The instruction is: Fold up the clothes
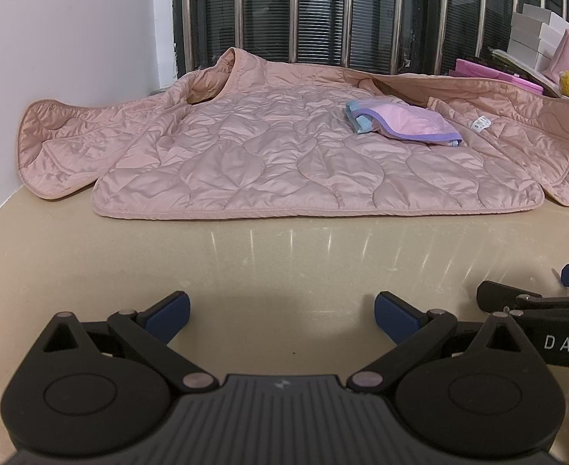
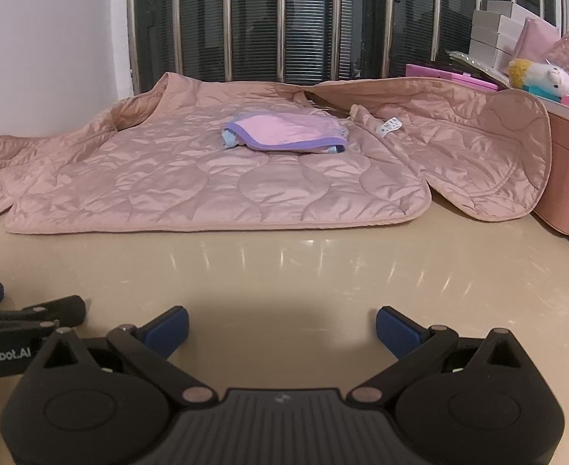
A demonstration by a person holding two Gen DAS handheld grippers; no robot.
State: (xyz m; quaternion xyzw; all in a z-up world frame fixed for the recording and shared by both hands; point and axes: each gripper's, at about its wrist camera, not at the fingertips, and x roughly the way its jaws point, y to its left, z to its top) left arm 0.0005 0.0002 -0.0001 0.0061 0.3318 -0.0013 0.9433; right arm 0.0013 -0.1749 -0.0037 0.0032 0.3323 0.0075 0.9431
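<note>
A pink quilted jacket (image 1: 284, 155) lies spread open on the beige table, at the far side; it also shows in the right wrist view (image 2: 214, 186). A small folded pink and purple garment (image 1: 404, 122) rests on top of it, right of centre, and shows in the right wrist view too (image 2: 288, 133). My left gripper (image 1: 282, 316) is open and empty, low over the bare table, short of the jacket's hem. My right gripper (image 2: 282, 327) is open and empty beside it, also short of the hem. Each gripper shows at the edge of the other's view.
A white wall (image 1: 52, 58) bounds the left. A barred window (image 1: 323, 11) stands behind. White boxes (image 2: 493, 31), a pink box (image 2: 567, 178), pink items and a plush toy (image 2: 548, 77) crowd the right. The beige table (image 1: 284, 255) lies between grippers and jacket.
</note>
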